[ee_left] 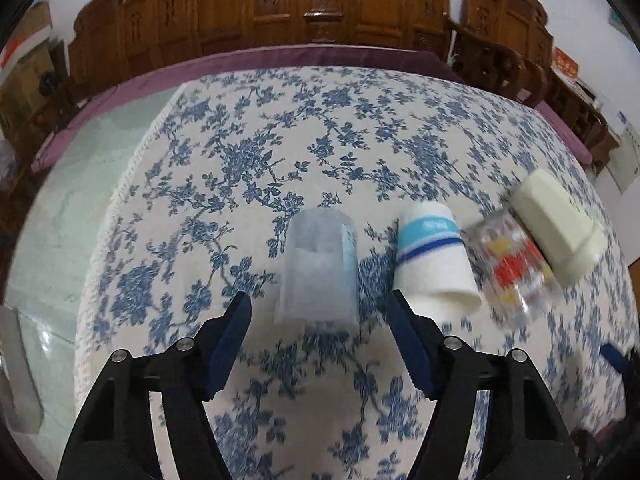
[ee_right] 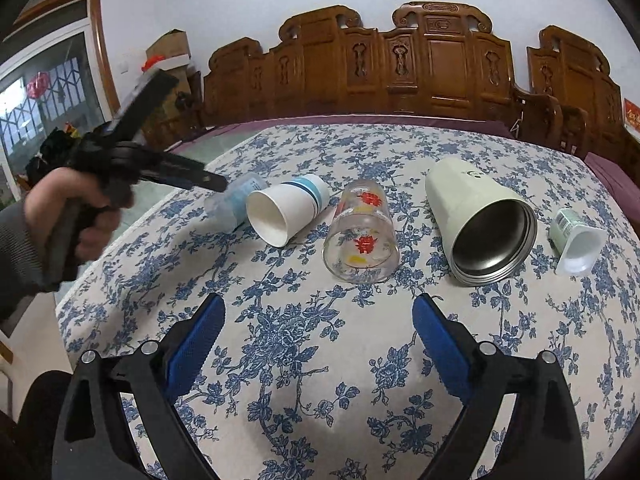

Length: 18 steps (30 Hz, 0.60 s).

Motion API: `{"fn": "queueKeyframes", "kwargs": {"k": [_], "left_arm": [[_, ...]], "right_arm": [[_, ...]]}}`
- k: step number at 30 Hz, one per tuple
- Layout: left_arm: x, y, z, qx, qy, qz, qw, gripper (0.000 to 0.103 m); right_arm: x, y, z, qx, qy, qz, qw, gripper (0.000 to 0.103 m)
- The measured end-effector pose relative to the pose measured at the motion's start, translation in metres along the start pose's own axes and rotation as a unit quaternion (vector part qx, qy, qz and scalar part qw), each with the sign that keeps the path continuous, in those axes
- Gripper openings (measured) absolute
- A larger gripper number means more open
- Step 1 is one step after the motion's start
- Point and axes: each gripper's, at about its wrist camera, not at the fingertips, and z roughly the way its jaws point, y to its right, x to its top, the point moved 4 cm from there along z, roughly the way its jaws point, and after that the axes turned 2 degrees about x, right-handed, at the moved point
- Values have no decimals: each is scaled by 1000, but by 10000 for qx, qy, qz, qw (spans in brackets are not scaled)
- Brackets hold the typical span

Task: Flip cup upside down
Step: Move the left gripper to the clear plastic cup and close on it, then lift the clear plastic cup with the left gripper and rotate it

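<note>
Several cups lie on their sides in a row on the floral cloth. From the left: a pale blue translucent plastic cup (ee_left: pixel 318 270) (ee_right: pixel 234 202), a white paper cup with blue stripes (ee_left: pixel 434 258) (ee_right: pixel 286 210), a clear glass with red print (ee_left: pixel 510 264) (ee_right: pixel 360 236), a cream steel-lined tumbler (ee_left: pixel 560 224) (ee_right: pixel 480 220), and a small green and white cup (ee_right: pixel 578 242). My left gripper (ee_left: pixel 320 316) is open, its jaws on either side of the blue plastic cup's near end, not touching. It also shows in the right wrist view (ee_right: pixel 218 184). My right gripper (ee_right: pixel 318 320) is open and empty, in front of the glass.
The table carries a blue floral cloth (ee_right: pixel 304 360) over a purple cover (ee_left: pixel 280 60). Carved wooden chairs (ee_right: pixel 440 60) stand behind it. A pale green surface (ee_left: pixel 80 184) lies left of the cloth. The person's hand (ee_right: pixel 76 216) holds the left gripper.
</note>
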Motion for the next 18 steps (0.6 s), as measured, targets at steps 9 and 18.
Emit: {"fn": "queueKeyframes", "kwargs": {"k": [9, 18], "left_arm": [[15, 4, 38, -249, -455, -155, 9985, 65], [11, 3, 50, 1, -629, -107, 9980, 53]], "right_arm": [[-8, 7, -1, 14, -90, 33, 10000, 96], [-7, 14, -7, -37, 10, 76, 10000, 96]]}}
